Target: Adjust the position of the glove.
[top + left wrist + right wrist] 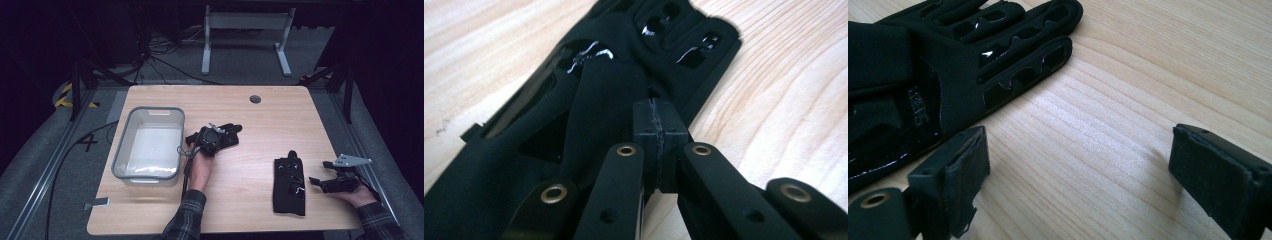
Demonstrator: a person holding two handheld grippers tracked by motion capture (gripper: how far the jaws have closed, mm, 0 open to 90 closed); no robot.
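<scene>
On the wooden table (260, 115) in front of me, the biggest thing is the clear plastic tub (150, 110), standing at the left side with its long side running away from me. To its right, just past the rim, my left hand holds the left gripper (656, 120) low over the wood. Near the right front corner lies a black glove (289, 185), flat, with its fingers pointing away from me. My right gripper (321, 172) rests just beside it on the right, and its jaws stand wide apart with nothing but bare wood between them; the glove is off to the side of one pad, not touched. A second glove (524, 150) lies right under the tip of my left gripper, fingers stretched away along the table. That gripper's pads are pressed tight together above a raised fold of the fabric; I cannot tell whether any cloth is pinched between them
</scene>
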